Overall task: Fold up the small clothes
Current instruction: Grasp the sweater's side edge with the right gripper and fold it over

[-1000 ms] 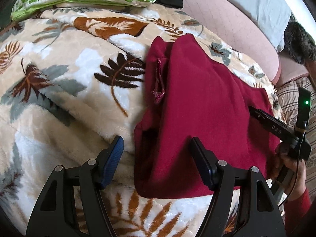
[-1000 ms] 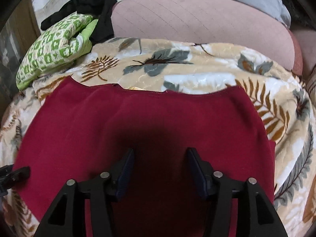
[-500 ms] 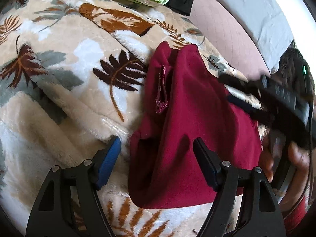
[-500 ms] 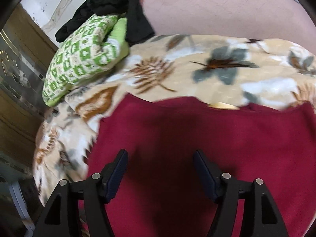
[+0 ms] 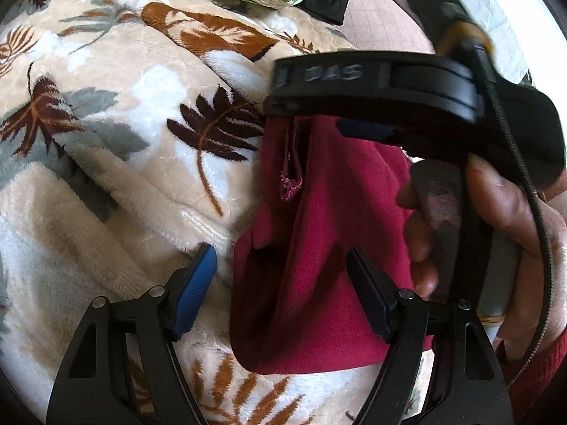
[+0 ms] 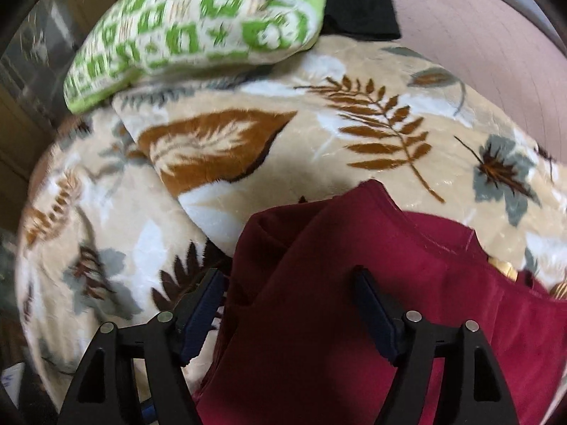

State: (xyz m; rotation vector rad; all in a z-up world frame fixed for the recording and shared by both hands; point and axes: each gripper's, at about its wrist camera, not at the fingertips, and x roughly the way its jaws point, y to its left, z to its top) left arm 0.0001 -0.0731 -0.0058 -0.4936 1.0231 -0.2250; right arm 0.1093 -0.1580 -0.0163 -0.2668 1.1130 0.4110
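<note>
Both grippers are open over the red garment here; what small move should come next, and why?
Probably close the left gripper on the maroon garment's near edge: its fingers straddle that edge, open, and the right gripper holds nothing either, so no fold can start until something is gripped.

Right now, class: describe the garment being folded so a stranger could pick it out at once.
Start at the leaf-print blanket that covers the bed. Near its middle, below the green pillow, lies the garment, with both open grippers over it. It alone is plain dark red; everything around it is patterned, black or pink.
</note>
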